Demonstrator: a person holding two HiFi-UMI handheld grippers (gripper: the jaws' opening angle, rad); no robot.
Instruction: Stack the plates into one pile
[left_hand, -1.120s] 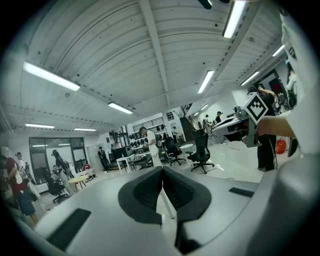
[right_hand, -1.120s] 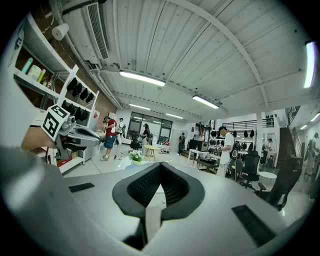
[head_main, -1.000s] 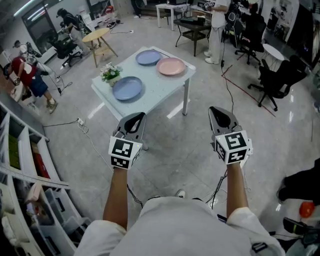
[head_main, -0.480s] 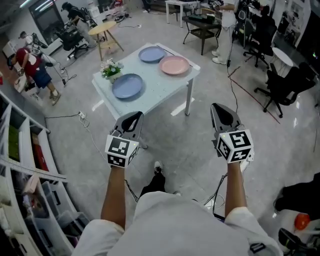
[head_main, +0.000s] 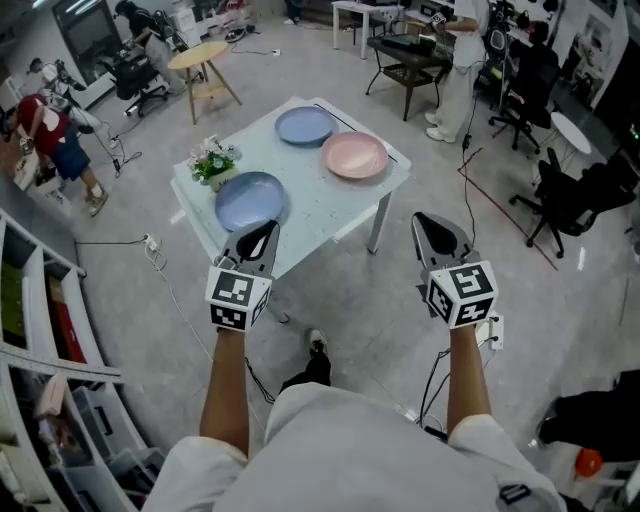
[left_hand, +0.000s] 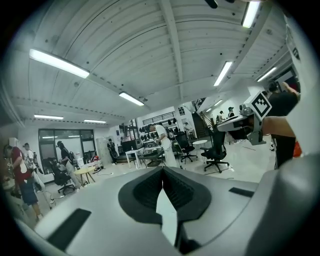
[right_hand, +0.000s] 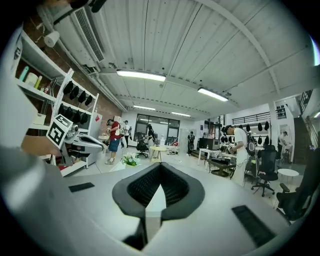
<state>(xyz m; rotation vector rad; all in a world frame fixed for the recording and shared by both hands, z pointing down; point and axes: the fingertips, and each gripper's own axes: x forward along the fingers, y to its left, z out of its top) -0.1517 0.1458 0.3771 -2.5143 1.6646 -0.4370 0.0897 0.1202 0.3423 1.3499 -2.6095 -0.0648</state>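
Observation:
Three plates lie apart on the pale blue table (head_main: 340, 200): a blue plate (head_main: 250, 200) near its front left, a smaller blue plate (head_main: 305, 125) at the far side and a pink plate (head_main: 354, 155) at the right. My left gripper (head_main: 262, 232) is held in the air just short of the table's front edge, close to the near blue plate, and is shut and empty. My right gripper (head_main: 432, 224) hangs over the floor to the right of the table, also shut and empty. In both gripper views the jaws meet, the left gripper (left_hand: 162, 170) and the right gripper (right_hand: 160, 166) pointing level across the room.
A pot of white flowers (head_main: 212, 160) stands at the table's left corner. Shelves (head_main: 40, 330) line the left side. Cables (head_main: 160, 260) trail on the floor. Office chairs (head_main: 575, 195), a black table (head_main: 405, 50), a round wooden table (head_main: 205, 60) and several people stand beyond.
The table has come closer and lower in the head view as the person walked toward it. Both grippers stay shut, held out in front; the left one now reaches the table's edge.

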